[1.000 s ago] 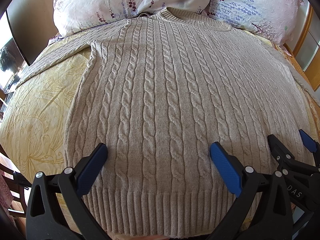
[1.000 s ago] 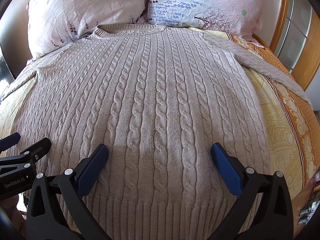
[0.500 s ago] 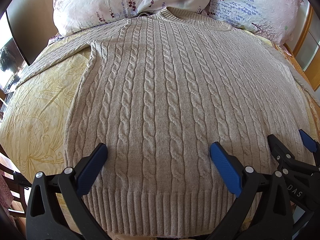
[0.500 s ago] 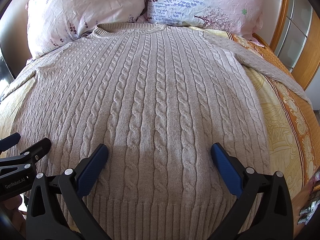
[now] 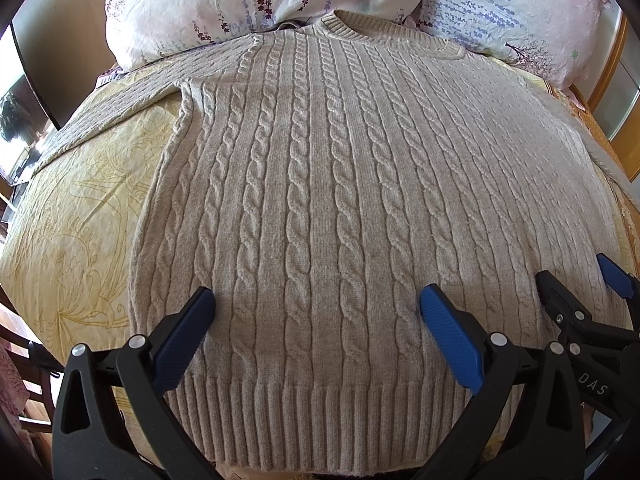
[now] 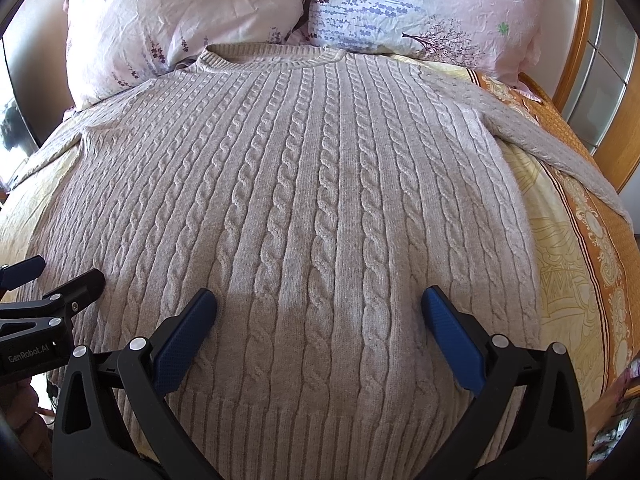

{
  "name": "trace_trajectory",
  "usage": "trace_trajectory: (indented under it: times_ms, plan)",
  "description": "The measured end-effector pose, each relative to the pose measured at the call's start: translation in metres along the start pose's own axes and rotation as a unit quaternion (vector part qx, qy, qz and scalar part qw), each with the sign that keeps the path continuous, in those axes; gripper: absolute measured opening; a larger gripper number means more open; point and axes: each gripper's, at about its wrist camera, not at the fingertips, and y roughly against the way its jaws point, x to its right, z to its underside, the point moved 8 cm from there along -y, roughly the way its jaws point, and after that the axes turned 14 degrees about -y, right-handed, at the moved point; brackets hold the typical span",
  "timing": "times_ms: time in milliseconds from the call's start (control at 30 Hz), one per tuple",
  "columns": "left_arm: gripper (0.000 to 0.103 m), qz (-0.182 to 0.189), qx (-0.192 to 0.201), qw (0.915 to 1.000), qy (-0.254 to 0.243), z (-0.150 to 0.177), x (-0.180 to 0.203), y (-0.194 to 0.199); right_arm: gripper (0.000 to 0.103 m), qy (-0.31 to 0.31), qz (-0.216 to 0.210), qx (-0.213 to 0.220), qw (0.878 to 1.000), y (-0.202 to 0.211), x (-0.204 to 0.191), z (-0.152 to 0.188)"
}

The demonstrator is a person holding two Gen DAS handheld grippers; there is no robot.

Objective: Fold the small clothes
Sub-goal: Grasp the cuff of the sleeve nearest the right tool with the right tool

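**Sweater laid flat, both grippers poised above the hem**

Sweater [image 5: 320, 200], a beige cable-knit with a crew neck, fills the middle of both views, spread face up on a yellow patterned bedspread [image 5: 80, 208]. Its collar lies at the top of the frame against two floral pillows [image 6: 180, 20]; the ribbed hem [image 5: 320, 420] runs along the bottom edge. One sleeve [image 5: 112, 108] stretches toward the upper left in the left wrist view, the other sleeve [image 6: 560, 148] toward the right edge in the right wrist view.

Left gripper [image 5: 316, 312] hangs over the lower body of the knit with its blue pads spread wide, nothing between them. Right gripper [image 6: 320, 312] is likewise released and empty, hanging side by side with its partner; each shows at the edge of the other's view.

No fold appears made yet, so this looks like the opening step. The next move probably calls for each claw to travel outward to a sleeve or side edge, pinch the thick knit, and carry it inward across the body.
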Motion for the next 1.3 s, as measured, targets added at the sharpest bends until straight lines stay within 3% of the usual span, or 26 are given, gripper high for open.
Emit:
trace_trajectory:
  times_ms: [267, 400, 500, 600, 700, 800, 900, 967, 1167, 1300]
  plan:
    - [0.101, -0.003, 0.009, 0.9999, -0.005, 0.0, -0.001, 0.002, 0.102, 0.043, -0.036, 0.0, 0.998, -0.002, -0.004, -0.003]
    - [0.101, -0.033, 0.019, 0.9987, -0.035, -0.018, -0.001, 0.004, 0.102, 0.055, -0.055, -0.025, 0.997, -0.004, -0.004, -0.007]
    - [0.101, -0.04, 0.047, 0.9971, -0.044, -0.043, -0.006, 0.01, 0.102, -0.007, -0.111, -0.025, 0.994, 0.0, 0.016, -0.029]
    - [0.101, 0.003, 0.071, 0.9971, -0.029, -0.068, -0.012, 0.012, 0.101, -0.107, -0.111, -0.016, 0.988, 0.002, 0.068, -0.065]
    - [0.101, 0.044, 0.093, 0.9945, -0.016, -0.09, -0.016, 0.005, 0.08, -0.217, -0.102, -0.003, 0.971, 0.0, 0.139, -0.098]
    - [0.101, 0.053, 0.09, 0.9945, 0.001, -0.101, -0.023, -0.01, 0.058, -0.319, -0.084, 0.001, 0.944, -0.009, 0.211, -0.117]
    - [0.101, 0.054, 0.08, 0.9953, 0.012, -0.103, -0.028, -0.025, 0.047, -0.387, -0.072, 0.01, 0.919, -0.016, 0.26, -0.126]
    - [0.101, 0.06, 0.081, 0.9948, 0.017, -0.102, -0.03, -0.031, 0.046, -0.419, -0.067, 0.013, 0.905, -0.02, 0.284, -0.129]
    - [0.101, 0.121, 0.121, 0.9835, 0.058, -0.1, -0.036, -0.034, 0.044, -0.468, -0.077, 0.015, 0.88, -0.033, 0.313, -0.138]
    - [0.101, 0.126, 0.118, 0.9826, 0.068, -0.101, -0.038, -0.038, 0.042, -0.482, -0.073, 0.02, 0.873, -0.04, 0.319, -0.142]
